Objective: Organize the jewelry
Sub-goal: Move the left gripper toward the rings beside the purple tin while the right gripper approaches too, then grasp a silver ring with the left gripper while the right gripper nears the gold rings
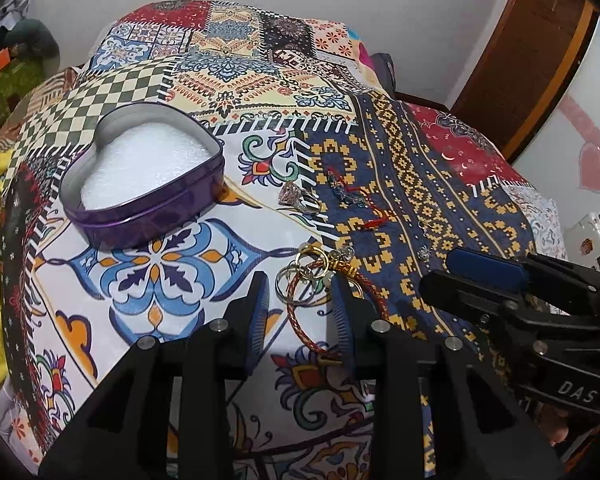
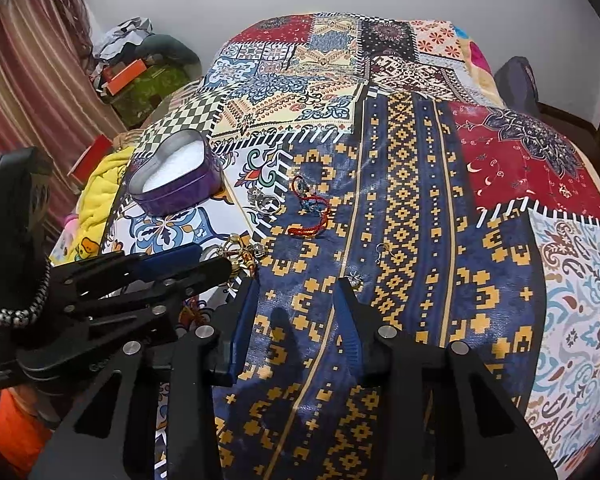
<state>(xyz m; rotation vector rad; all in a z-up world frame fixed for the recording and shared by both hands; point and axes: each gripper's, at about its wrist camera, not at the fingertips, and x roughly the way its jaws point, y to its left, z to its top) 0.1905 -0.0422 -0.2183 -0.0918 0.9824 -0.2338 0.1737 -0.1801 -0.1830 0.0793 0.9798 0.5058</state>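
The patchwork-print bedspread (image 1: 380, 80) carries all items. The purple heart-shaped tin with white foam lining (image 1: 140, 184) stands open, holding no jewelry. Near it lie a stone-set ring (image 1: 298, 196), a red-and-blue thread bracelet (image 1: 350, 192) and small earrings (image 2: 354, 278). The left gripper (image 1: 300, 288), jaws wide, straddles the red braided cord bracelet with gold rings (image 1: 320, 280); first pickup appears in hand. The right gripper (image 2: 296, 292) hangs wide, holding nothing. Next: close, lift, carry to tin.

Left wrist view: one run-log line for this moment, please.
left gripper open over red braided bracelet | right gripper open, empty | heart tin holds no jewelry
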